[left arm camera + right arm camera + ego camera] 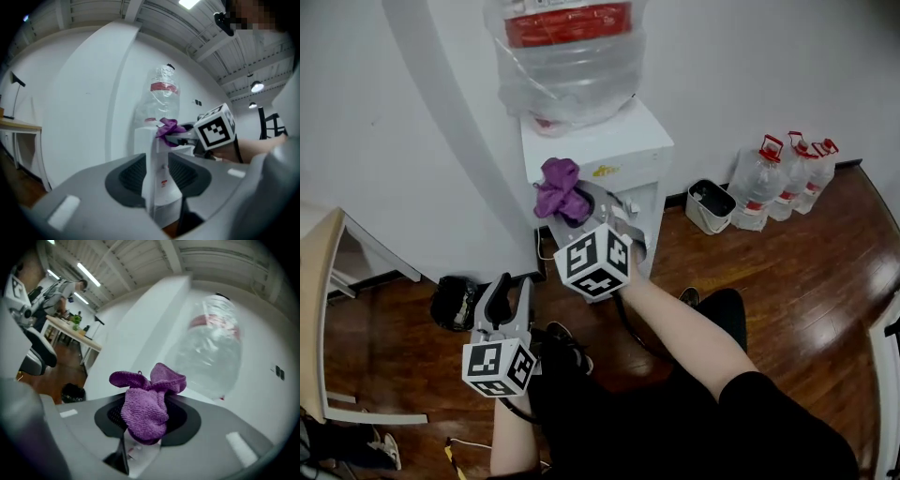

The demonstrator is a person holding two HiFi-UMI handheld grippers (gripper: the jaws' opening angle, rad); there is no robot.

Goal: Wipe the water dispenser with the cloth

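Grasping a bunched purple microfibre cloth in my right claw, I am hovering it by the top front edge of the white boxy plastic water dispenser. I am judging that the wad needs pressing flat before stroking. My left claw is hanging low, clenched, empty.
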